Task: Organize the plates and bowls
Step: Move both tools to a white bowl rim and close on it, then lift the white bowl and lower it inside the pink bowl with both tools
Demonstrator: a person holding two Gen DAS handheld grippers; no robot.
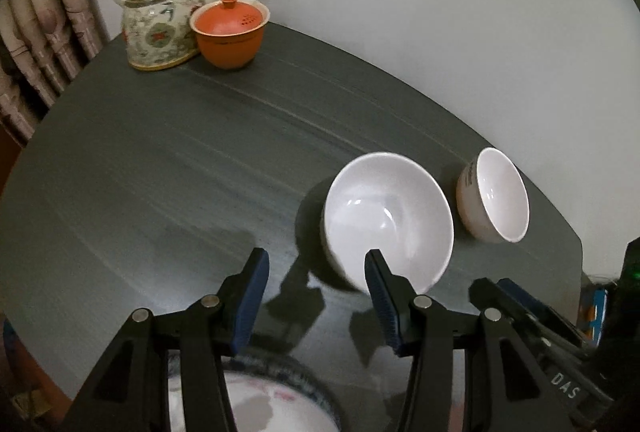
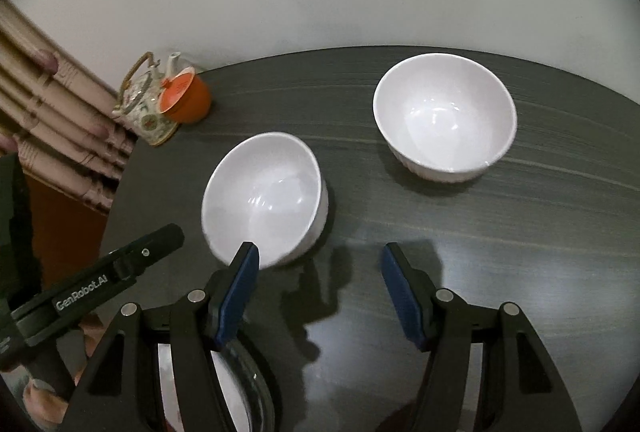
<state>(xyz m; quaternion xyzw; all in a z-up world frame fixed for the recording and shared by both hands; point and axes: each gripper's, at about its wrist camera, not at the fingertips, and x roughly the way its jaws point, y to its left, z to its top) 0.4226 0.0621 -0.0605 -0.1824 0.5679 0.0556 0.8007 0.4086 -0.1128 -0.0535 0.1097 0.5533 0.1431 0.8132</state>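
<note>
Both the left tool (image 1: 316, 264) and right tool (image 2: 316, 258) are hovering spread and empty; the nearer white bowl (image 2: 262, 197) is risking a knock across the surface (image 2: 520, 232).

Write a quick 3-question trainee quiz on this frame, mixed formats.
1. True or false: the left claw is shut on the near white bowl.
2. Which sits against the floral teapot? A) a green mug B) an orange lidded cup C) a glass jar
3. Fill in: the far white bowl stands ____ on the dark table.

Key: 1 false, both claws are open, the right claw too. 2 B. 3 upright.
</note>
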